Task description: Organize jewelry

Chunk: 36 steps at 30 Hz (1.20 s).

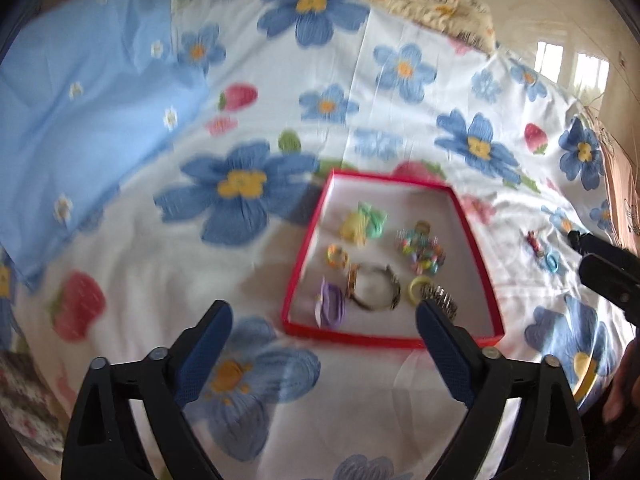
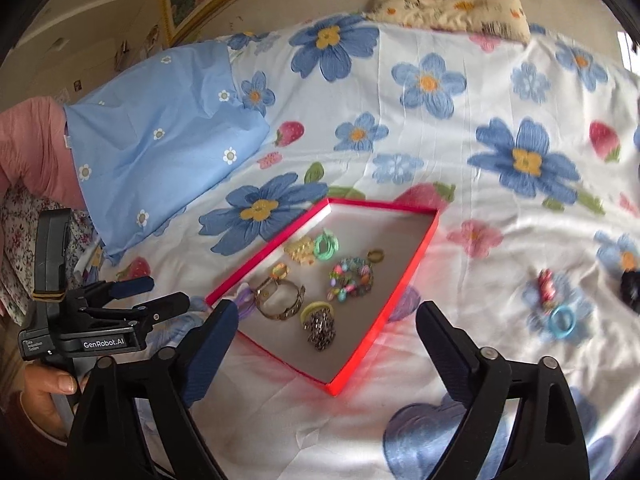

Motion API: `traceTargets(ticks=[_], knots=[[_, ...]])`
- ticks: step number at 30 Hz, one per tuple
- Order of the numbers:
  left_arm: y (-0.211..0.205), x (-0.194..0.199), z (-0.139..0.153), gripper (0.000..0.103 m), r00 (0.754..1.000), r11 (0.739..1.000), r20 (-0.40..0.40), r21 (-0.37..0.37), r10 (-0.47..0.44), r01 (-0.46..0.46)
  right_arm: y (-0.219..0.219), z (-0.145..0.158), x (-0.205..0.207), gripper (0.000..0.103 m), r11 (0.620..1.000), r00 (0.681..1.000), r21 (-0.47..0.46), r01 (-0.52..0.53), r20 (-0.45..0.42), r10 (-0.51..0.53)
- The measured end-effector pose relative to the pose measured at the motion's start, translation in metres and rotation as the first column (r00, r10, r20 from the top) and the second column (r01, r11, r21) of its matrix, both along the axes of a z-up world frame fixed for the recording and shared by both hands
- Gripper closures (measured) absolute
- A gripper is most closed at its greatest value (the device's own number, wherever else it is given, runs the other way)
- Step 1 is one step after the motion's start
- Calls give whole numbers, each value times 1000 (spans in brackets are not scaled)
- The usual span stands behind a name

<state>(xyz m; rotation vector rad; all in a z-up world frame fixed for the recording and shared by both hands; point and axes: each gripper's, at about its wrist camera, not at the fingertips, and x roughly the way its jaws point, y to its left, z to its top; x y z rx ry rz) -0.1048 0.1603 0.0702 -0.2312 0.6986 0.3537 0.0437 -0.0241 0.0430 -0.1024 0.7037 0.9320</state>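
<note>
Bedsheet [image 2: 460, 208] under both my tools: smooth white cotton w/ big blue flowers and pink strawberries, lightly creased. My left gripper [image 1: 322, 316] is spread wide, nothing btwn the ribbed blue pads; the right gripper [image 2: 326, 322] is likewise released and empty. Both hover above the sheet, not touching it.

Just ahead of the left gripper sits the red tray [image 1: 306, 248], a shallow cardboard rectangle w/ a pale matte floor. From the right gripper it lies ahead and slightly left, turned corner-on. Inside it, nearest my left tool: a purple scrunchie [image 1: 332, 306], soft and folded, beside a metal link watch [image 1: 374, 286] curled in a loop, then a yellow-green ring band [image 1: 418, 290] touching a dark spiky metal clip [image 1: 440, 302]. Farther in: a small yellow ring [image 1: 337, 257], a multicoloured bead bracelet [image 1: 420, 250] (blurred, beads hard to separate), and at the far end a yellow hair claw [image 1: 354, 226] against a green coiled tie [image 1: 374, 220].

Outside the tray, ahead-right of the right gripper, a red-pink bead charm [image 2: 546, 286] lies on the sheet just beside a blue round hair tie [image 2: 562, 322]; a dark object [image 2: 630, 286] sits at the frame edge beyond, can't tell what.

Far left of both tools: a light-blue pillow [image 2: 160, 140] w/ small daisies.
</note>
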Motion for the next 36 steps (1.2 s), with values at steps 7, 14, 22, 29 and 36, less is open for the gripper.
traceTargets(ticks=[7, 14, 22, 29, 36], knots=[[-18, -24, -5, 0, 999, 998, 46, 63, 27, -29, -3, 23, -21, 0, 1000, 992, 6, 2, 126, -3], [-16, -23, -37, 1, 999, 998, 1, 36, 45, -45, 2, -26, -24, 0, 999, 998, -36, 26, 53, -25], [-10, -16, -48, 0, 998, 998, -17, 26, 63, -63, 4, -52, -28, 0, 997, 999, -66, 33, 35, -31], [-13, -25, -51, 0, 998, 998, -5, 31, 59, -58, 3, -58, -31, 0, 996, 998, -72, 46, 38, -43], [-22, -28, -49, 0, 999, 997, 8, 64, 40, -40, -1, -61, -27, 0, 996, 997, -66, 68, 25, -66]])
